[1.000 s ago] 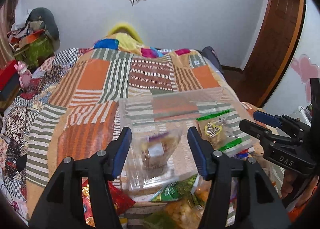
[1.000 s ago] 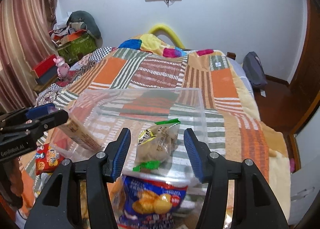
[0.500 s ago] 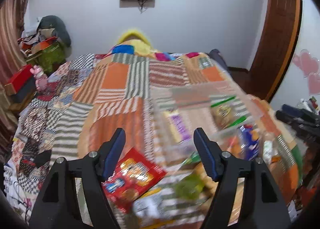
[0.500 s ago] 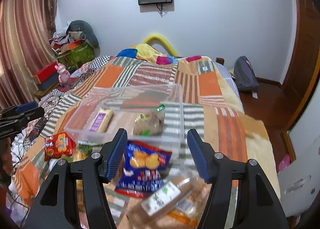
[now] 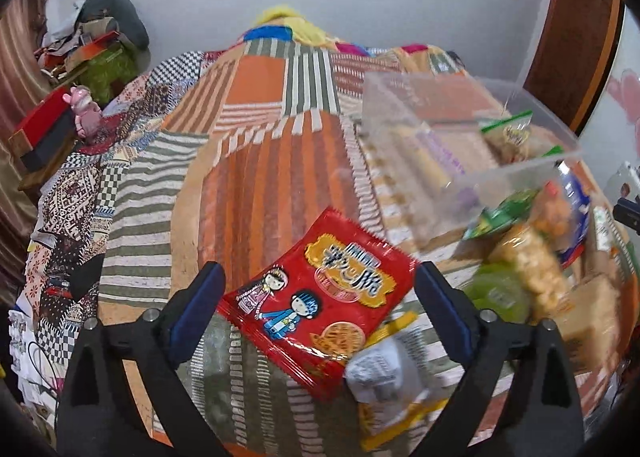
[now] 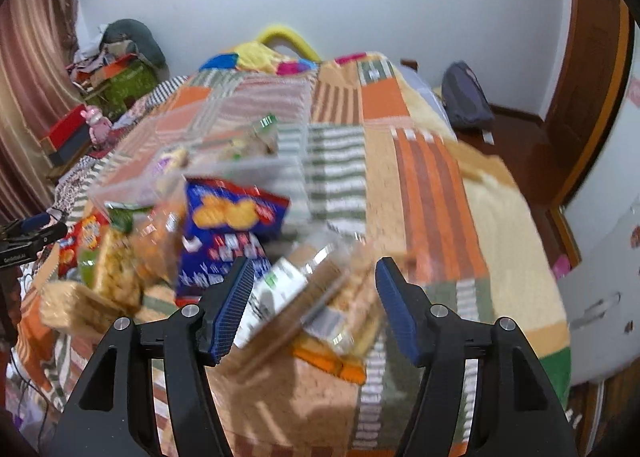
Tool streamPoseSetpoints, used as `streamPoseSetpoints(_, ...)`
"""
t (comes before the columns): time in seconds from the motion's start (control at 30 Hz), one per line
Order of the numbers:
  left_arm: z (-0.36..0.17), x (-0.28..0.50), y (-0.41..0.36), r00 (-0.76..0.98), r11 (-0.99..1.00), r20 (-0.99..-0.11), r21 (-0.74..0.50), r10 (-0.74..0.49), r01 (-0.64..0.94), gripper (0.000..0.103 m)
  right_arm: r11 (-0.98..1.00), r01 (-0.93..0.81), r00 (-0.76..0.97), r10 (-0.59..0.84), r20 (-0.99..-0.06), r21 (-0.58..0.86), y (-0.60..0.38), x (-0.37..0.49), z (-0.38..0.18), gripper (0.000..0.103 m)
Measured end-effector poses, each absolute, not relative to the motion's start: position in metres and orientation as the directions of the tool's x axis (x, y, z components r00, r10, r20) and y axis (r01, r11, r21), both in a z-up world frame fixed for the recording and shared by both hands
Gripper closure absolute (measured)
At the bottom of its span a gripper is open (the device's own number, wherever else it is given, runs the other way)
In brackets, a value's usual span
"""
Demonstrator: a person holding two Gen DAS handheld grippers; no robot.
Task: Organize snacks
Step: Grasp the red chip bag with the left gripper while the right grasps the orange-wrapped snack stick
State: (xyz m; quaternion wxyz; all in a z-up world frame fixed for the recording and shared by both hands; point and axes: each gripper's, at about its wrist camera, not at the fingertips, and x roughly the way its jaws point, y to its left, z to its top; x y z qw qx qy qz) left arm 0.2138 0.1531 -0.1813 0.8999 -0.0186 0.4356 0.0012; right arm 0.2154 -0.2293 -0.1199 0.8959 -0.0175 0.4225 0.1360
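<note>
A clear plastic bin (image 5: 472, 137) sits on the patchwork bed and holds a purple-labelled biscuit pack (image 5: 436, 157) and a green-edged snack bag (image 5: 508, 133). My left gripper (image 5: 320, 297) is open, its jaws on either side of a red snack packet (image 5: 324, 305) lying on the blanket. My right gripper (image 6: 312, 297) is open around a clear pack of brown biscuits with a white label (image 6: 296, 289). A blue cracker bag (image 6: 232, 225) and other snacks lie in front of the bin (image 6: 224, 165).
More snack bags (image 5: 532, 257) are heaped on the bed's near right. A white-and-yellow pack (image 5: 392, 373) lies by the red packet. Red box and pink toy (image 5: 80, 109) stand left of the bed. A dark bag (image 6: 464, 101) lies on the floor at right.
Both grippers have pulled back from the bin and come down over the loose snacks. The left now frames the red packet, the right the clear biscuit pack.
</note>
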Motion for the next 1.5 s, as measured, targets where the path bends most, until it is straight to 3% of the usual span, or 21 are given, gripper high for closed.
streamPoseSetpoints(0.13, -0.203, 0.225, 0.149, 0.574, 1.000, -0.819, -0.002, -0.015, 0.023, 0.006, 0.967, -0.237, 0.577, 0.216, -0.788, 0.091, -0.233, 0.211, -0.133, 0.042)
streamPoseSetpoints(0.2, -0.211, 0.228, 0.145, 0.561, 0.999, -0.828, 0.012, -0.012, 0.038, 0.005, 0.970, -0.224, 0.576, 0.213, -0.789, 0.098, -0.236, 0.210, -0.136, 0.034)
streamPoseSetpoints(0.53, -0.225, 0.239, 0.125, 0.573, 0.993, -0.818, 0.103, 0.053, 0.056, 0.005, 0.967, -0.225, 0.569, 0.227, -0.790, 0.115, -0.230, 0.209, -0.139, 0.025)
streamPoseSetpoints(0.7, -0.221, 0.238, 0.133, 0.579, 0.997, -0.814, 0.072, 0.043, 0.028, 0.039, 0.970, -0.203, 0.578, 0.230, -0.783, 0.135, -0.241, 0.204, -0.137, 0.027)
streamPoseSetpoints(0.93, -0.214, 0.228, 0.136, 0.586, 0.999, -0.810, 0.029, 0.005, 0.032, 0.051, 0.982, -0.118, 0.592, 0.190, -0.784, 0.149, -0.270, 0.203, -0.136, 0.028)
streamPoseSetpoints(1.0, -0.211, 0.226, 0.134, 0.588, 0.999, -0.808, 0.020, -0.006, 0.037, 0.054, 0.982, -0.106, 0.576, 0.190, -0.795, 0.157, -0.273, 0.205, -0.142, 0.040)
streamPoseSetpoints(1.13, -0.207, 0.218, 0.127, 0.598, 0.999, -0.801, 0.021, -0.011, 0.047, 0.055, 0.972, -0.115, 0.544, 0.236, -0.805, 0.207, -0.273, 0.210, -0.153, 0.048)
streamPoseSetpoints(1.2, -0.205, 0.216, 0.125, 0.606, 0.998, -0.795, 0.032, -0.004, 0.048, 0.062, 0.967, -0.128, 0.543, 0.255, -0.800, 0.221, -0.271, 0.211, -0.154, 0.058)
streamPoseSetpoints(1.33, -0.198, 0.213, 0.124, 0.622, 0.999, -0.783, 0.019, -0.012, 0.043, 0.068, 0.964, -0.153, 0.531, 0.267, -0.804, 0.219, -0.264, 0.213, -0.158, 0.062)
streamPoseSetpoints(1.5, -0.187, 0.209, 0.125, 0.642, 0.999, -0.766, 0.007, -0.015, 0.032, 0.076, 0.960, -0.168, 0.536, 0.280, -0.797, 0.224, -0.261, 0.213, -0.156, 0.078)
